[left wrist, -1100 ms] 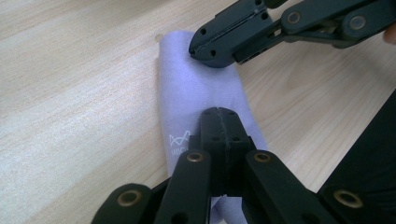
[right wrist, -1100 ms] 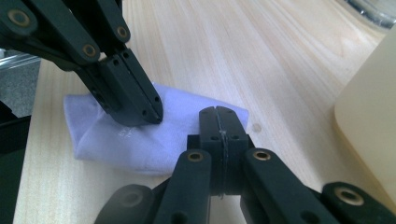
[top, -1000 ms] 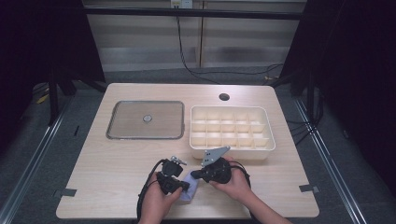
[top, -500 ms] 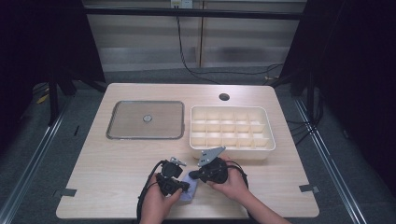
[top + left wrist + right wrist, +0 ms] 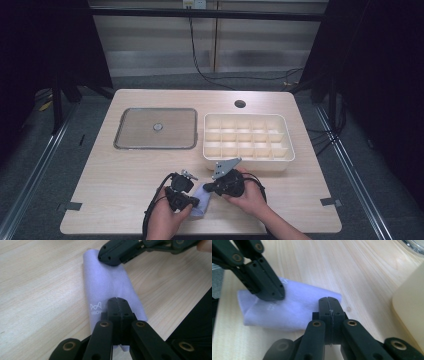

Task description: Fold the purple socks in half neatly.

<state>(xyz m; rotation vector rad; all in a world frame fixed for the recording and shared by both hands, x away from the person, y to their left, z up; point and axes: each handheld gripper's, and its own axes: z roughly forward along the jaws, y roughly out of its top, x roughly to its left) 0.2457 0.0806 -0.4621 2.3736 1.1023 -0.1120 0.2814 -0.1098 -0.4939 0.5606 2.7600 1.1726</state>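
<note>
A folded lilac cloth (image 5: 110, 287) lies on the desk (image 5: 125, 170) between both claws. The left claw (image 5: 117, 301), jaws pressed together, bears down on its near end; the right claw (image 5: 328, 301), likewise closed, presses the opposite end. A cream compartment box (image 5: 247, 137) sits just beyond the right claw.
</note>
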